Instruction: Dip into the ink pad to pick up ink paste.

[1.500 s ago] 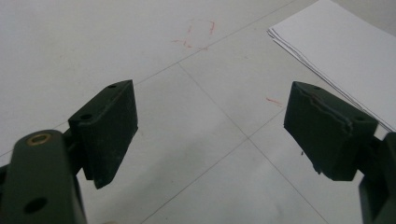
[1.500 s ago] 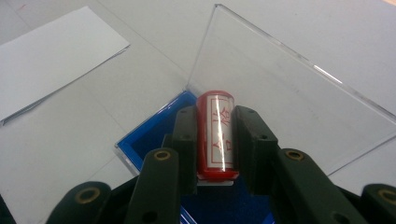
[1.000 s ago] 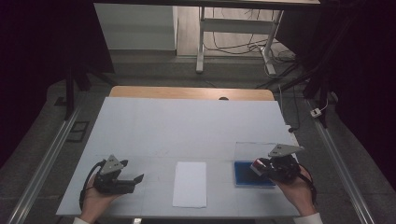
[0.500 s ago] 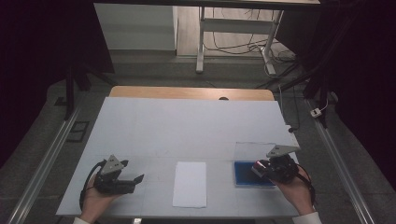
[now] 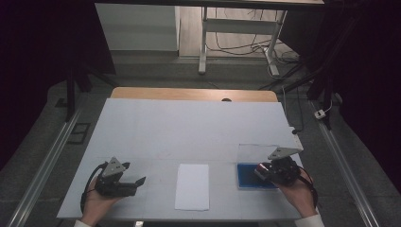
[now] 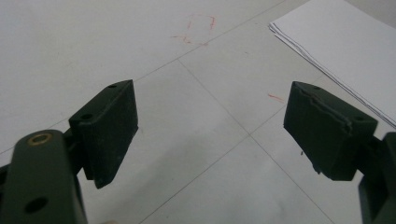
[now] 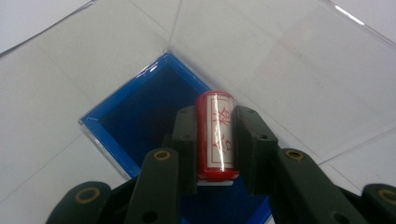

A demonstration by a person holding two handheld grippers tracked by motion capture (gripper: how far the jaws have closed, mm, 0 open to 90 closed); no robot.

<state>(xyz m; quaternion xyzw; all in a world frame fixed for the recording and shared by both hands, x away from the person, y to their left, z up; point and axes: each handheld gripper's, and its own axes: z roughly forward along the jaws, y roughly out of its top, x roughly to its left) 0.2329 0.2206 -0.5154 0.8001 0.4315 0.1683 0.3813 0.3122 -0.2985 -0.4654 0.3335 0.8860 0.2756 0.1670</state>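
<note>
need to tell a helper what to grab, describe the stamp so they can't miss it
Start at the white table and go to its near right corner, where a blue ink pad in a clear open case lies. Above it, the right gripper clamps a small red cylindrical stamp, the only red, round thing there.
</note>
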